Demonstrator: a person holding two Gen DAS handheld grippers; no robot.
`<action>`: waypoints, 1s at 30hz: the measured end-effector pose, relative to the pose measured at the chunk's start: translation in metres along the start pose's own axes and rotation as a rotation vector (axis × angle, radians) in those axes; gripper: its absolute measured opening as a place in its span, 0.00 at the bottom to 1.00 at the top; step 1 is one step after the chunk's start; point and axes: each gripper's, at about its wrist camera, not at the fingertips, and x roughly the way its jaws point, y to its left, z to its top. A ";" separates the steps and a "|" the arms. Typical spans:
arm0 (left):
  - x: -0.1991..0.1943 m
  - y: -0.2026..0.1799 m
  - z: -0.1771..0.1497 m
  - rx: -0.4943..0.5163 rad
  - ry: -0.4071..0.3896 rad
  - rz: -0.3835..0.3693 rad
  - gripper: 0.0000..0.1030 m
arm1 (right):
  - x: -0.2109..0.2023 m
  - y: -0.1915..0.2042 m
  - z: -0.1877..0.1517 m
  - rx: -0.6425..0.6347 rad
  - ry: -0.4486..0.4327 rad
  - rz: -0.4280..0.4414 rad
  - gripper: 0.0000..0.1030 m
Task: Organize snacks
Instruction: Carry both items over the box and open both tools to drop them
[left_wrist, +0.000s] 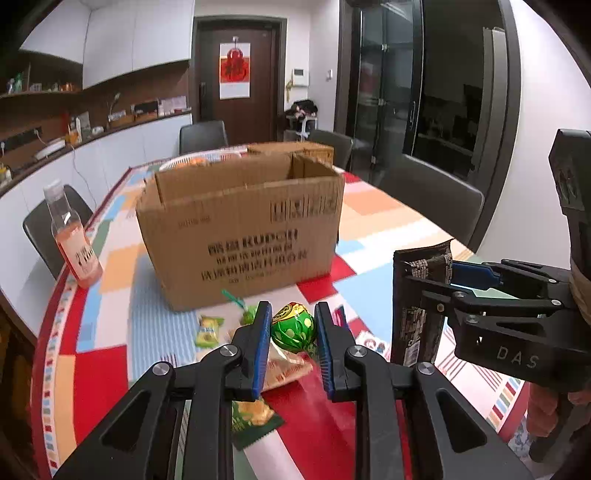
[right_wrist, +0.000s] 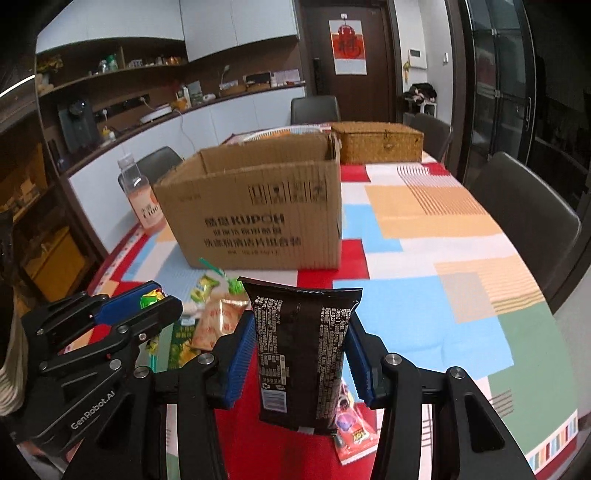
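Pinching: left fingers (left_wrist: 263, 332) clamp green lollipop (left_wrist: 293, 326); right fingers (right_wrist: 242, 354) clamp dark packet (right_wrist: 303, 350).

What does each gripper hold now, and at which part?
Left gripper clamps the green lollipop by its round head. Right gripper holds the black snack packet by its side edges, upright.

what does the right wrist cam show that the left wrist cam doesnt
Only the right wrist view shows the printed face of the dark snack packet and the whole wicker basket. Only the left wrist view shows the green lollipop head-on between the left gripper fingers. Both show the cardboard box, the pink drink bottle and the right gripper.
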 end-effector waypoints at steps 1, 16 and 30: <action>-0.002 0.000 0.003 0.003 -0.012 0.006 0.23 | -0.001 0.000 0.003 -0.002 -0.011 0.000 0.47; -0.017 0.019 0.065 0.040 -0.182 0.086 0.23 | -0.018 0.009 0.070 -0.049 -0.206 0.004 0.47; -0.010 0.056 0.140 0.086 -0.283 0.176 0.23 | -0.006 0.022 0.147 -0.082 -0.309 0.029 0.47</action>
